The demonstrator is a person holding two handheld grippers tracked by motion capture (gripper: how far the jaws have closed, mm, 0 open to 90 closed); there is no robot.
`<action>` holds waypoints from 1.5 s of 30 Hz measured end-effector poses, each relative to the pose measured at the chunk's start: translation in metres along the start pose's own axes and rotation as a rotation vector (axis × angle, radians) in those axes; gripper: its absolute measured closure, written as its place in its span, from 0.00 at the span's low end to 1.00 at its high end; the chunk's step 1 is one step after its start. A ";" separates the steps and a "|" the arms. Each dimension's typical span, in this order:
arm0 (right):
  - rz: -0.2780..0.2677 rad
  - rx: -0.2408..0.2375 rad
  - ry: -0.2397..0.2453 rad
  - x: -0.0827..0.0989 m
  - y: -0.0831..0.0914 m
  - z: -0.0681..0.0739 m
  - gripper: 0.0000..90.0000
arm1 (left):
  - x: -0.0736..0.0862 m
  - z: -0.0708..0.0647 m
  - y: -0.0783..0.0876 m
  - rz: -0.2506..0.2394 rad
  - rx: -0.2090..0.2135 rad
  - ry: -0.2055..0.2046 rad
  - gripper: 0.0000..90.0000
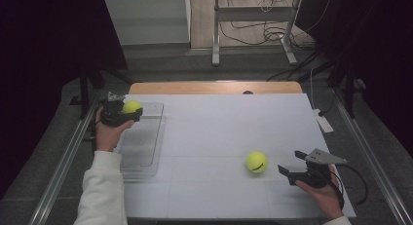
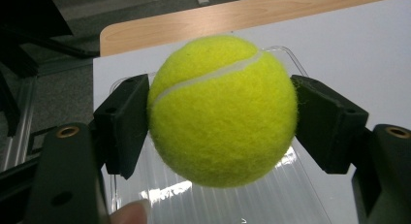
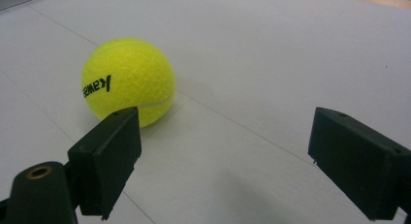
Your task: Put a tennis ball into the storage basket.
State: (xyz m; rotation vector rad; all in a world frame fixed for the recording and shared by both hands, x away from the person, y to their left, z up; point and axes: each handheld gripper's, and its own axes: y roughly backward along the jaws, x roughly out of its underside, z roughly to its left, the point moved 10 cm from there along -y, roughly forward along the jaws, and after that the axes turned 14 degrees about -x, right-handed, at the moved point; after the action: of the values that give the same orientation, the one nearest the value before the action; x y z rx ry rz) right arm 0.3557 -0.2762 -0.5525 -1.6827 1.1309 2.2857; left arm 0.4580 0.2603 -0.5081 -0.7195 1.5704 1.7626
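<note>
Over the clear ribbed plastic tray [image 1: 141,147], left gripper [image 2: 220,112] clamps a fuzzy tennis ball [image 2: 222,110].

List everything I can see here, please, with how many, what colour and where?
tennis balls: 2, yellow-green; one held in the left gripper above the tray, one lying on the white table surface ahead of the right gripper
tray: 1, clear plastic, on the left side of the table
table: 1, white top with a wooden edge at the far side
white device: 1, at the table's right edge; too small to identify
metal stand: 1, grey, on the floor beyond the table, with cables around it
left gripper: 1, black, shut on a ball over the tray's far end
right gripper: 1, black, open, near the table's right front
</note>
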 end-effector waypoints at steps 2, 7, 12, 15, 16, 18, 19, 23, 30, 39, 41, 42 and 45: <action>0.000 0.000 0.001 0.000 0.000 0.000 0.13 | 0.001 0.001 0.000 0.004 0.001 0.000 0.30; 0.001 0.000 0.001 0.000 0.000 0.000 0.13 | 0.003 0.001 -0.005 0.021 -0.006 -0.007 0.30; 0.001 -0.001 0.003 0.000 0.000 0.000 0.13 | 0.007 0.001 -0.011 0.045 -0.020 -0.025 0.30; -0.002 -0.002 0.000 0.000 0.000 0.000 0.13 | 0.008 0.001 -0.012 0.050 -0.025 -0.028 0.30; -0.002 -0.002 0.000 0.000 0.000 0.000 0.13 | 0.008 0.001 -0.012 0.050 -0.025 -0.027 0.30; 0.001 0.000 0.001 0.000 0.000 0.000 0.13 | 0.008 0.002 -0.012 0.052 -0.023 -0.027 0.30; 0.001 0.000 0.001 0.000 0.000 0.000 0.13 | 0.009 0.002 -0.013 0.054 -0.024 -0.027 0.30; -0.001 -0.001 0.000 0.000 0.000 0.000 0.13 | 0.011 0.001 -0.015 0.069 -0.026 -0.038 0.30; 0.002 0.001 0.001 0.000 0.000 0.000 0.13 | 0.014 0.001 -0.020 0.089 -0.034 -0.050 0.30; 0.002 0.000 0.002 0.000 0.000 0.000 0.13 | 0.020 0.001 -0.026 0.123 -0.037 -0.062 0.30; -0.001 -0.002 0.001 0.000 0.000 0.000 0.13 | 0.021 0.000 -0.027 0.133 -0.039 -0.070 0.30; -0.001 -0.002 0.001 0.000 0.000 0.000 0.13 | 0.023 0.000 -0.028 0.140 -0.039 -0.074 0.30; 0.001 0.000 0.002 0.000 0.000 0.000 0.13 | 0.025 0.000 -0.032 0.156 -0.047 -0.087 0.30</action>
State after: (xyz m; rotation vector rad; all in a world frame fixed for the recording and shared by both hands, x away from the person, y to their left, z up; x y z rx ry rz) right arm 0.3557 -0.2763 -0.5529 -1.6852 1.1321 2.2856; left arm 0.4669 0.2648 -0.5477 -0.5478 1.5668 1.9228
